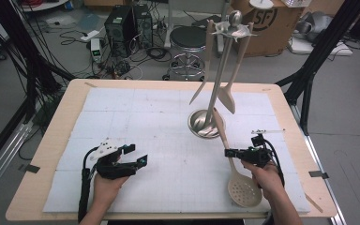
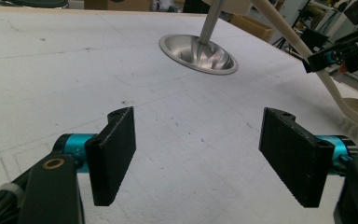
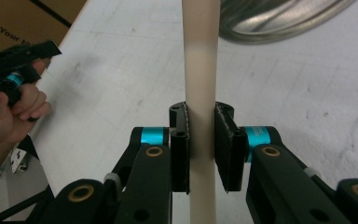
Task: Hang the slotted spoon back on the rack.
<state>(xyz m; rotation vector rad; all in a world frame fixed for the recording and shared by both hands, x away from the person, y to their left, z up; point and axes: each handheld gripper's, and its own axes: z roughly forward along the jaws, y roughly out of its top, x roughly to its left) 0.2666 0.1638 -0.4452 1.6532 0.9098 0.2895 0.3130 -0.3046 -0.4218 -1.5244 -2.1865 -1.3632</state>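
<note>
On the left of the high view, our left gripper (image 1: 138, 154) rested low over the white mat (image 1: 136, 117), held in our left hand (image 1: 107, 183). Its jaws stood spread wide with bare mat between them, as the left gripper view made plain, and its pads (image 2: 114, 151) touched nothing.

Toward the middle, the steel utensil stand (image 1: 205, 123) stood upright on its round base. A beige fork (image 1: 205, 70) and a beige spatula (image 1: 230, 89) hung from its top.

Just right of the base lay the slotted spoon (image 1: 243, 187), its handle running from the edge of the stand's base back toward us and its perforated bowl lying on the mat near the table's (image 1: 56, 140) front edge. Whether the handle tip touched the base, we could not tell.

Our right gripper (image 1: 229, 153) was pinching that spoon's handle about midway along. In the right gripper view both pads (image 3: 227, 140) pressed against the handle's sides. Our right hand (image 1: 267, 178) held that gripper just beside the spoon's bowl.
</note>
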